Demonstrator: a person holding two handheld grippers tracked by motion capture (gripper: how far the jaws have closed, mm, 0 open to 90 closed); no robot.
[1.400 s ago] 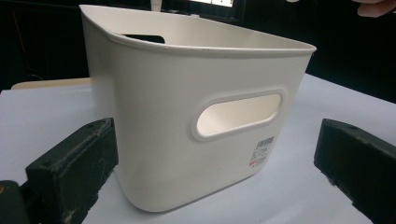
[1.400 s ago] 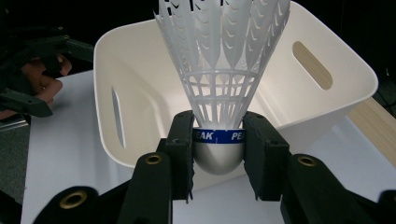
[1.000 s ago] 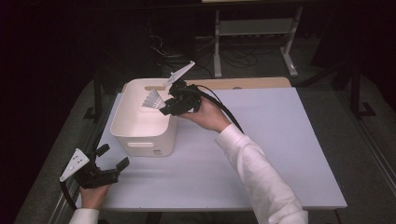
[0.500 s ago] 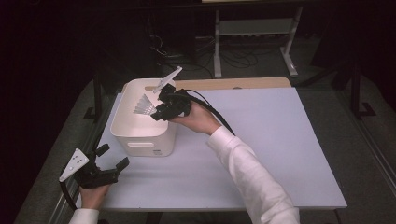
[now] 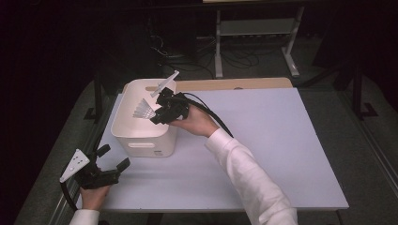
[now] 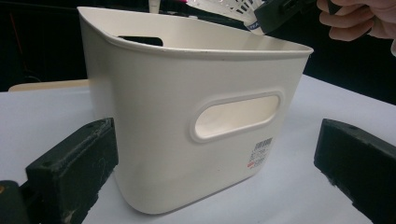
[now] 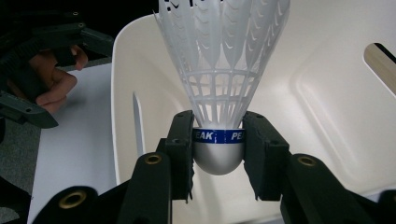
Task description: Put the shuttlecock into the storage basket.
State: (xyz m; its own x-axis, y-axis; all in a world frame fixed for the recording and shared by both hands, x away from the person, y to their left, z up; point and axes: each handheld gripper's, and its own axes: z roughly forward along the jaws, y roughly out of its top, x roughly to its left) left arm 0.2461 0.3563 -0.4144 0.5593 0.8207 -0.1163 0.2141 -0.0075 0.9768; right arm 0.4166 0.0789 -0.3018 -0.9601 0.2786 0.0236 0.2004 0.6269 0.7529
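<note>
Since 1 s ago the right gripper (image 5: pixel 157 117) has been travelling left from the bin's right rim, and it is now sitting over the open top of the white bin (image 5: pixel 123 131), carrying the shuttlecock (image 5: pixel 143 110) with it; the left gripper (image 5: pixel 115 159) is staying put near the front-left corner of the table (image 5: pixel 281 154). In the right gripper view the right gripper (image 7: pixel 217 154) is clamping its 2 black jaws on either side of the shuttlecock (image 7: pixel 219 93), gripping at the blue band just above the rounded grey-white base, with the white plastic skirt pointing away from the camera and over the bin's interior (image 7: pixel 327 93). The skirt is hanging above the bin's cavity, not touching the walls as far as the views are showing. The bin is standing upright on the table's left side, close to the far edge. In the left gripper view the left gripper (image 6: pixel 210 177) is holding its jaws wide apart with nothing between them, and it is facing the bin's front wall (image 6: pixel 154 140), which is showing an oval handle cut-out and a small barcode label. The left gripper is sitting near the bin's front but apart from it. The person's right hand (image 5: pixel 192 123) is holding the right gripper just beside the bin's right rim, white sleeve (image 5: pixel 248 183) crossing the table from the bottom. A wooden board (image 5: pixel 234 84) is lying along the far table edge.
</note>
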